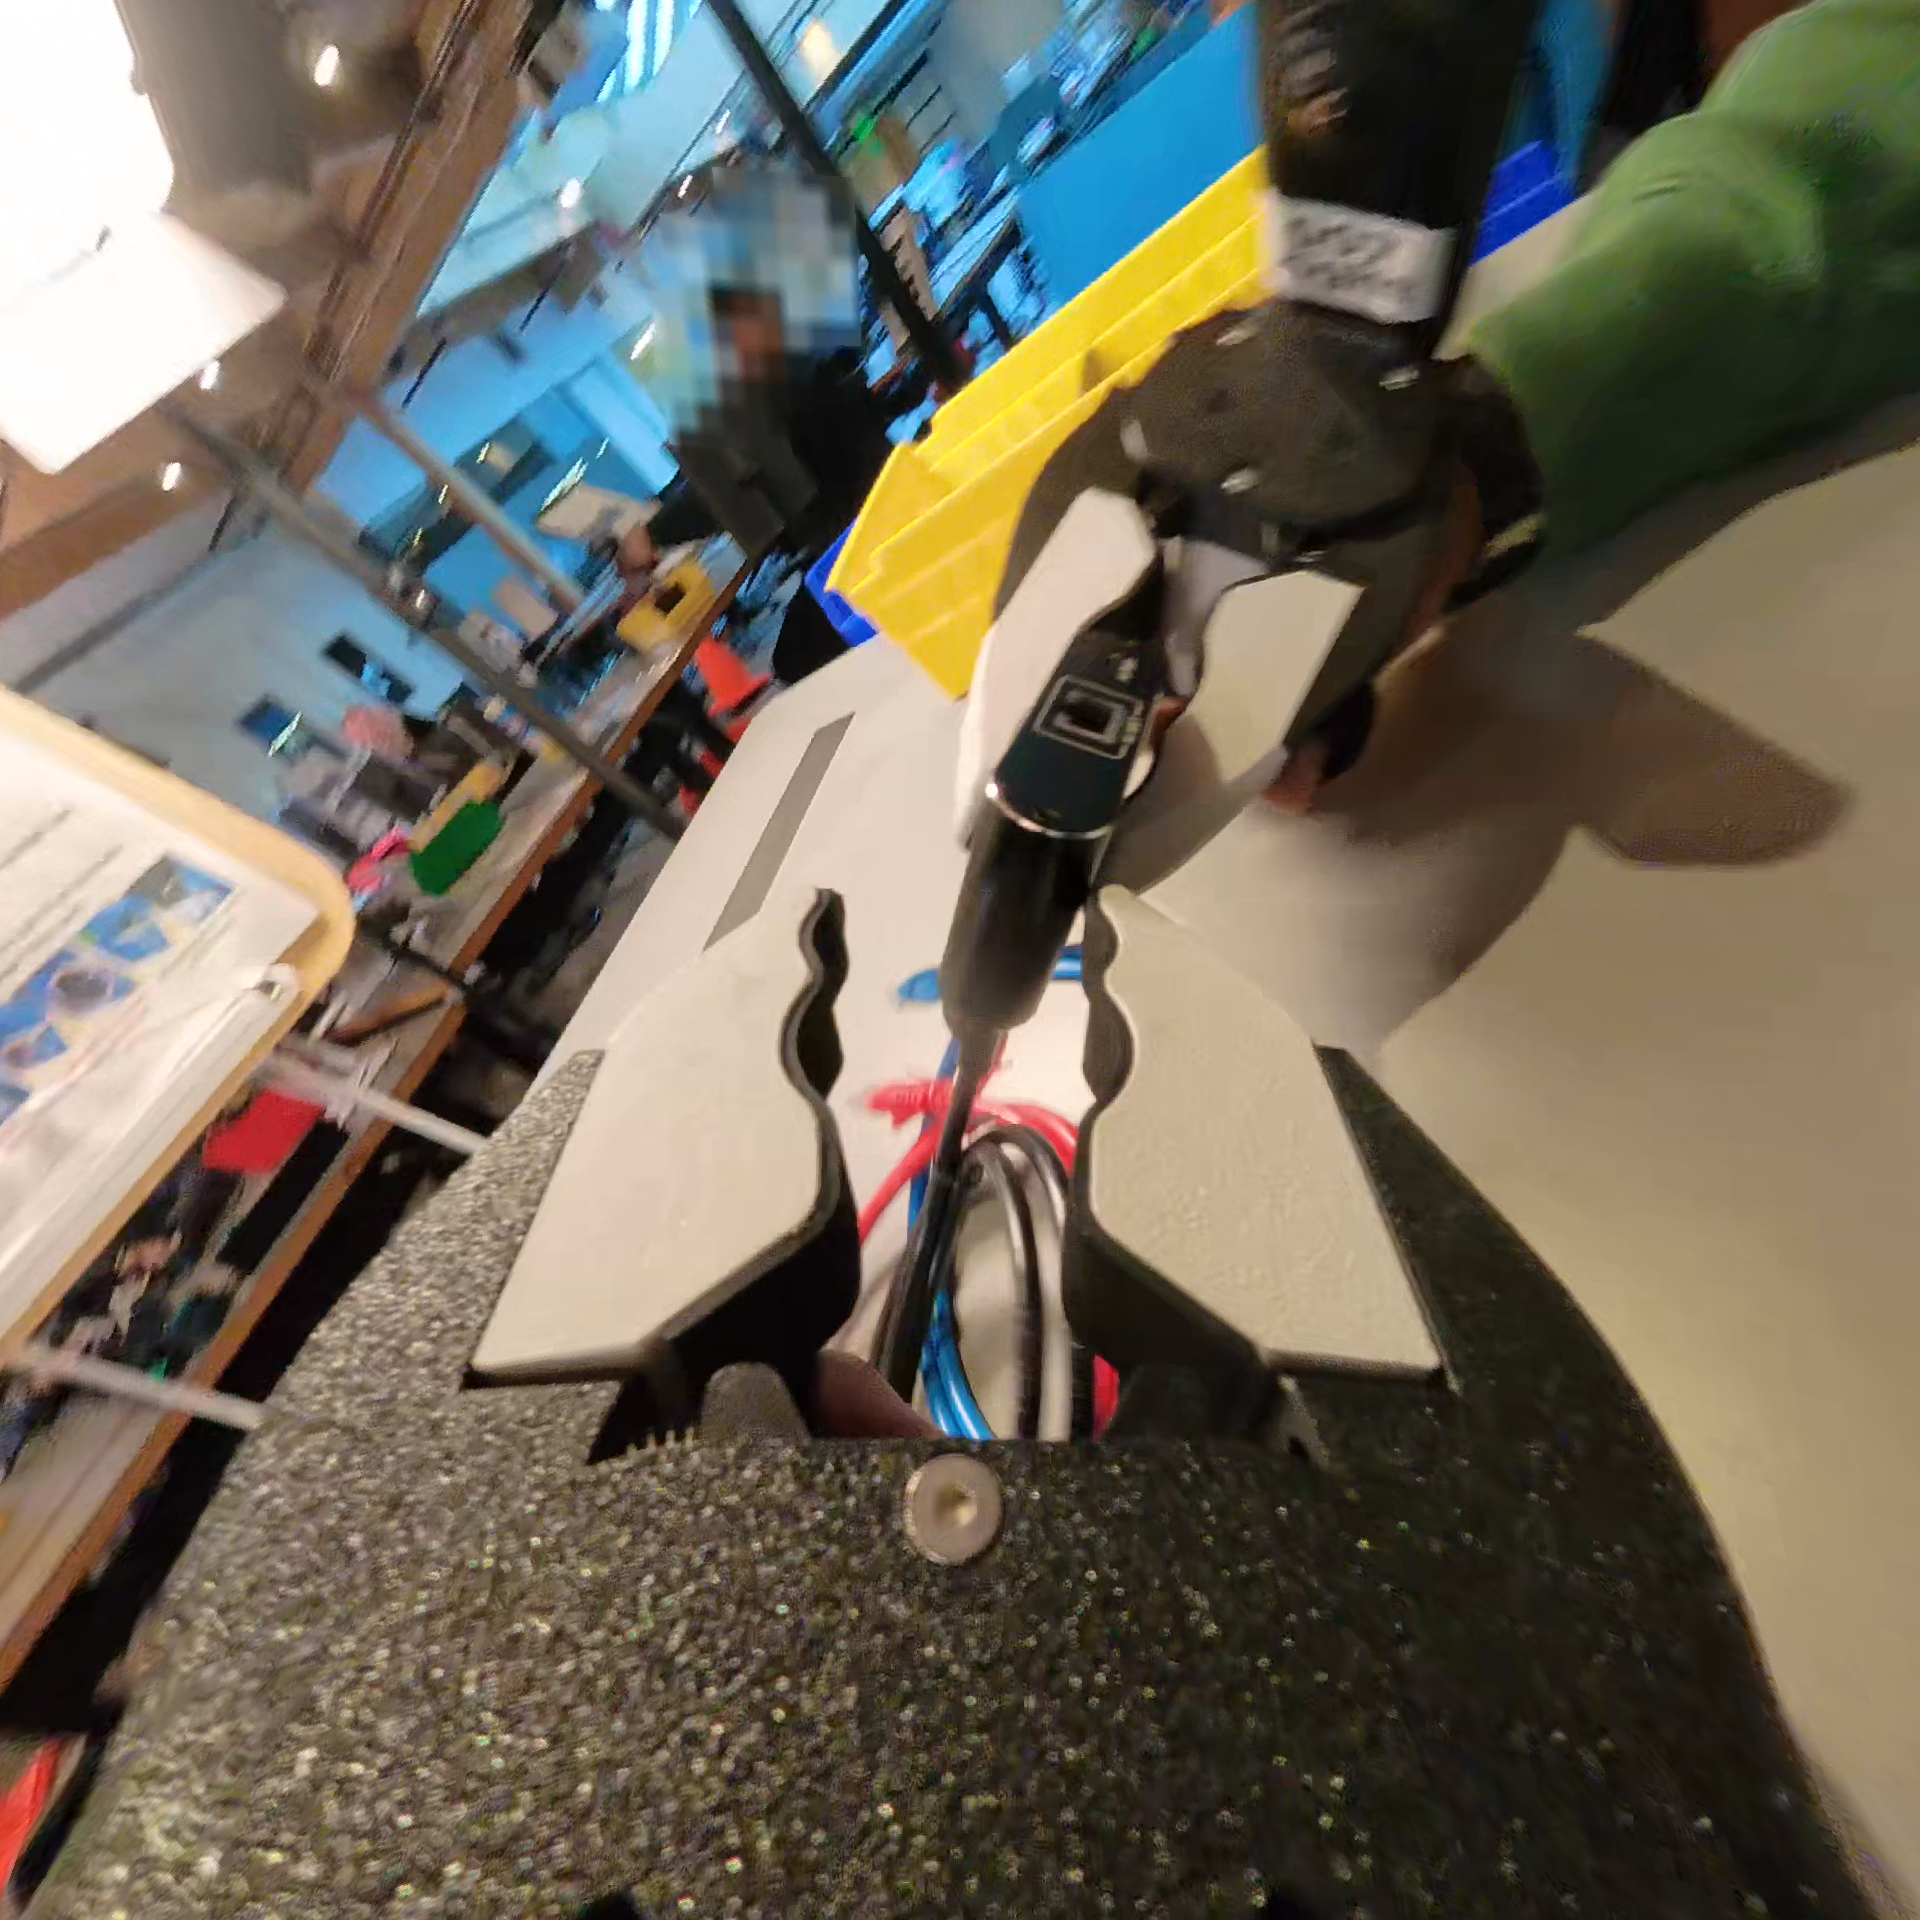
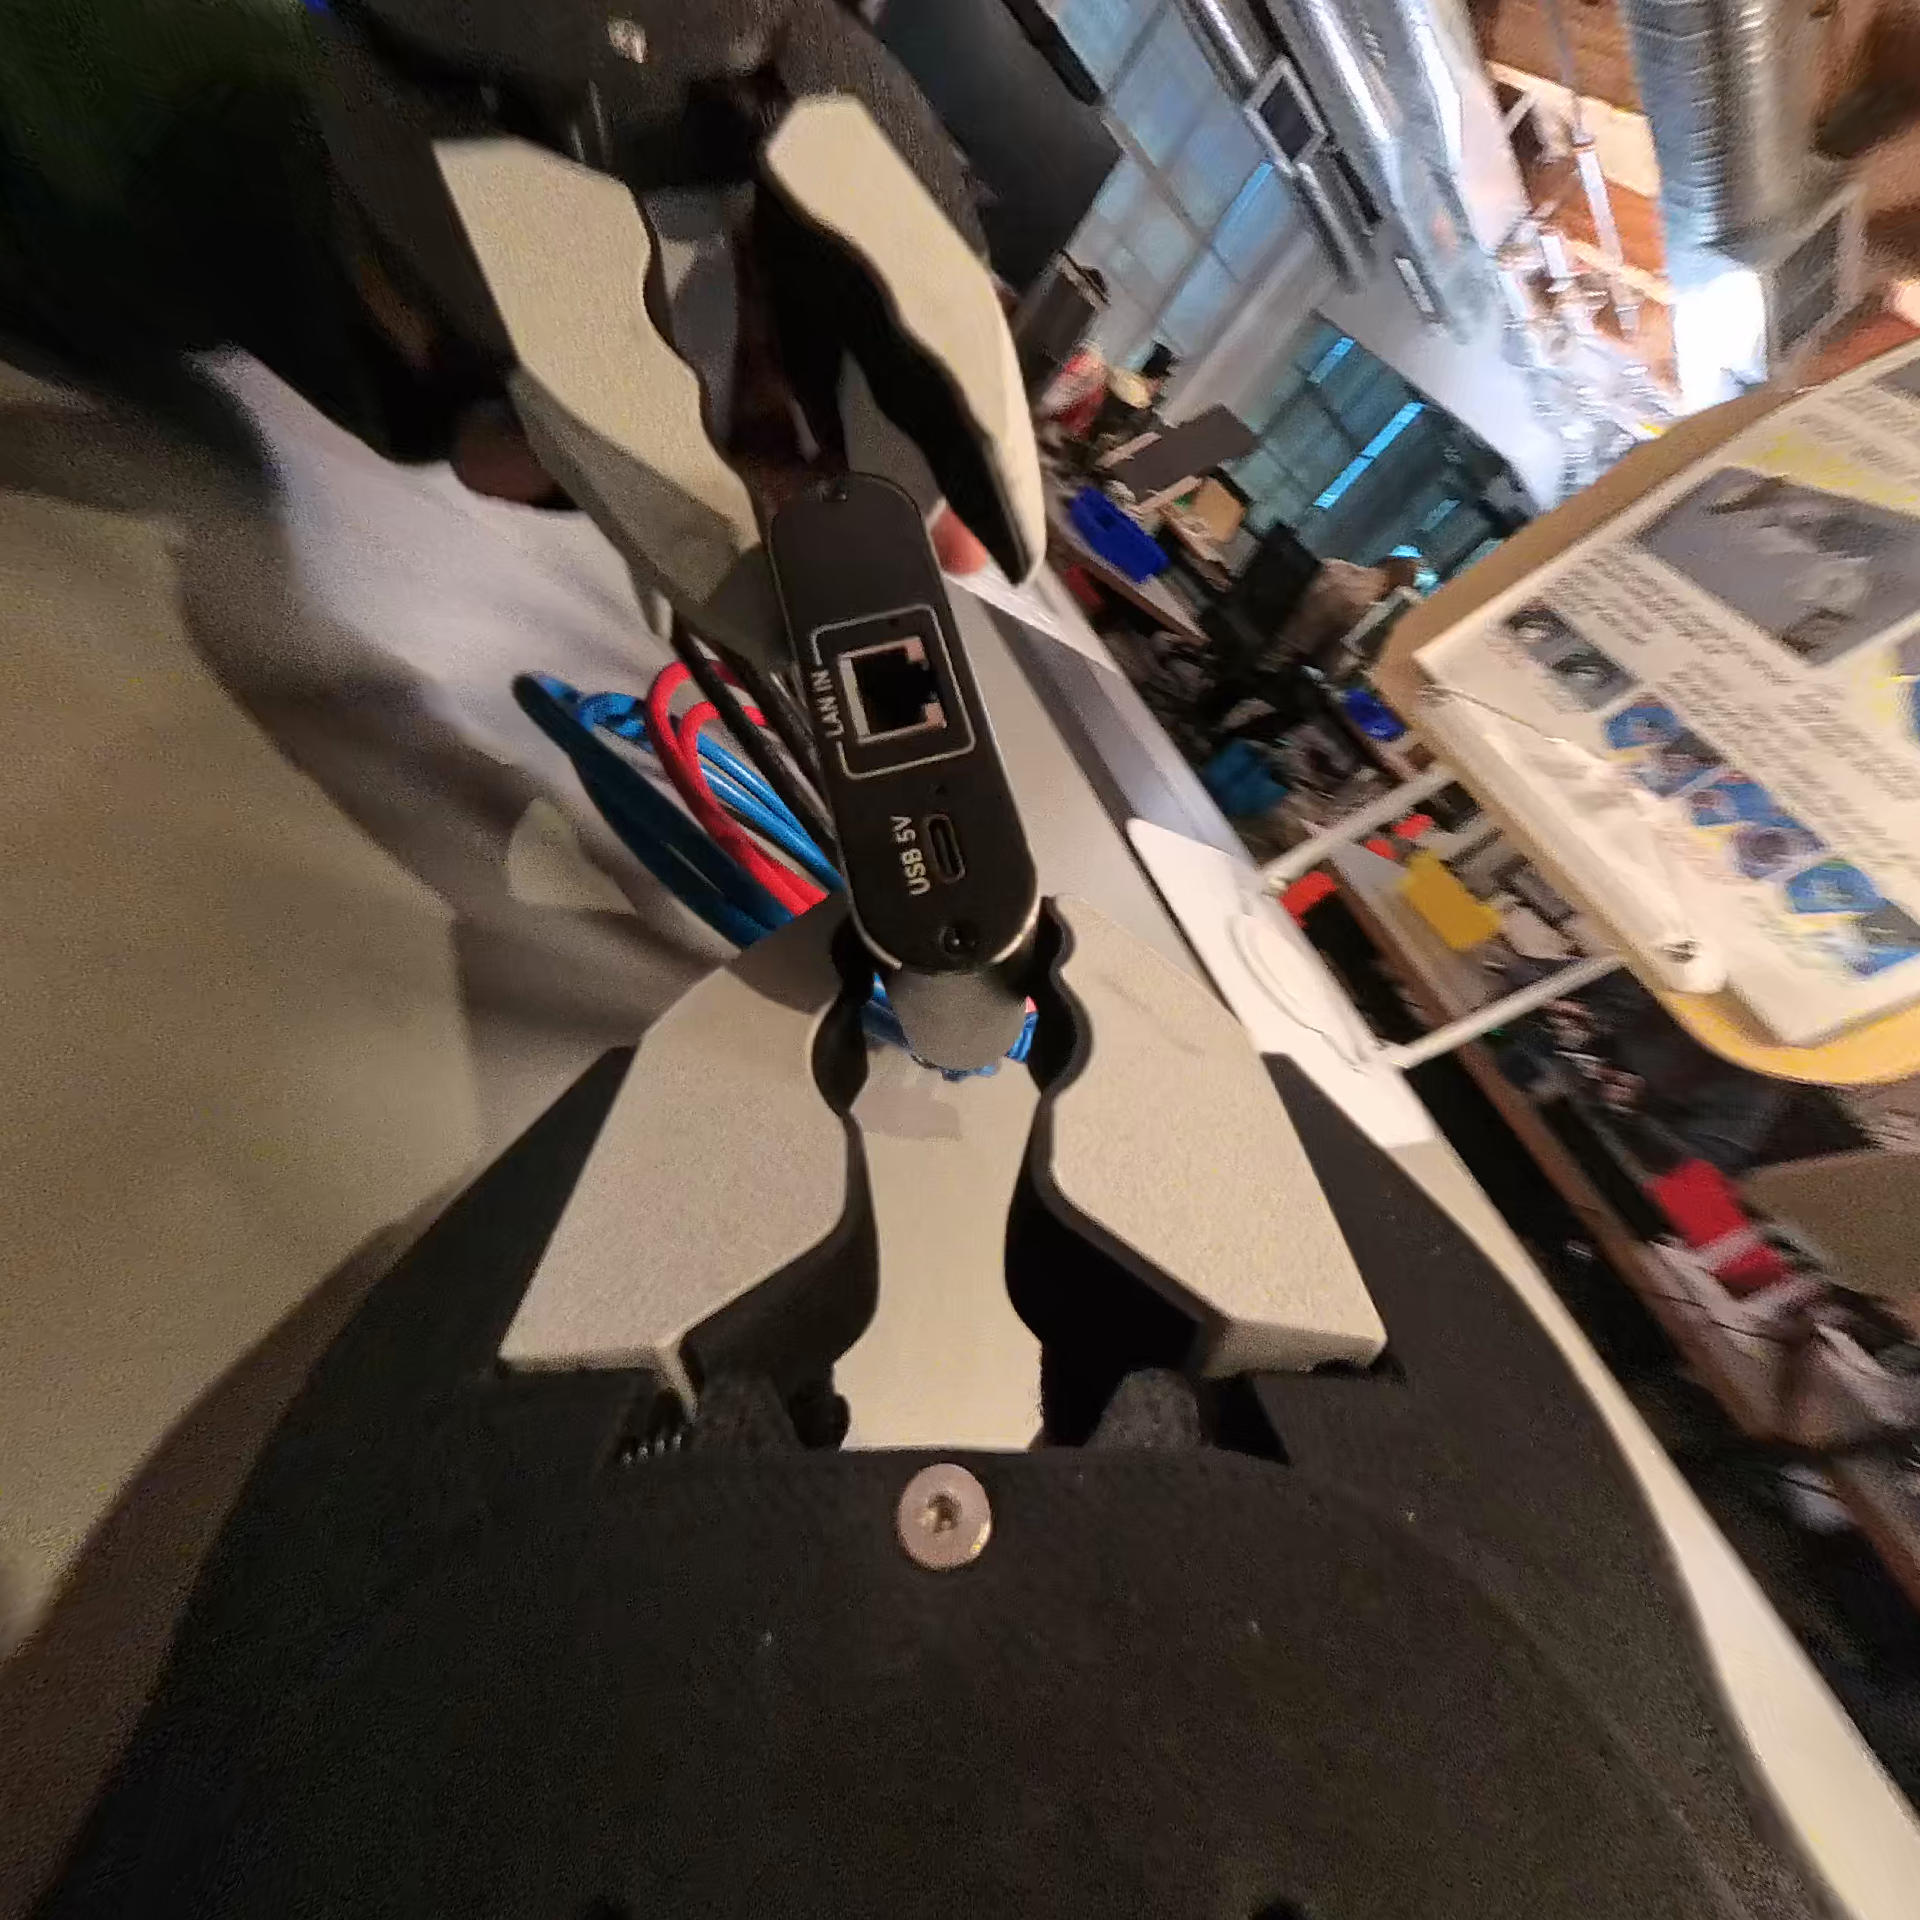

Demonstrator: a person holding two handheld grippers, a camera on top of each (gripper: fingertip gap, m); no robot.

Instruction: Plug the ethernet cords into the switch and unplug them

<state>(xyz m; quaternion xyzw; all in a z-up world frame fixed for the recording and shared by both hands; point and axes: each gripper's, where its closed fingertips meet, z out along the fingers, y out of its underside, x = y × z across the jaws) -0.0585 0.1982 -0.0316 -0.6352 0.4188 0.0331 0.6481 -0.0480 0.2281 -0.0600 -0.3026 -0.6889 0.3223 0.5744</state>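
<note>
Your right gripper (image 2: 951,961) clamps the switch (image 2: 902,727), left gripper (image 1: 961,935) gapes around it, cords (image 2: 727,790) all unplugged

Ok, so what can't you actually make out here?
Cord count: in the right wrist view the switch and right tongs cover part of the blue and red cords.
Switch's other ports: both views show only one end face.
Left tongs: left wrist view, too blurred to tell whether they touch the switch.
Benches behind: motion blur in both views.
</note>
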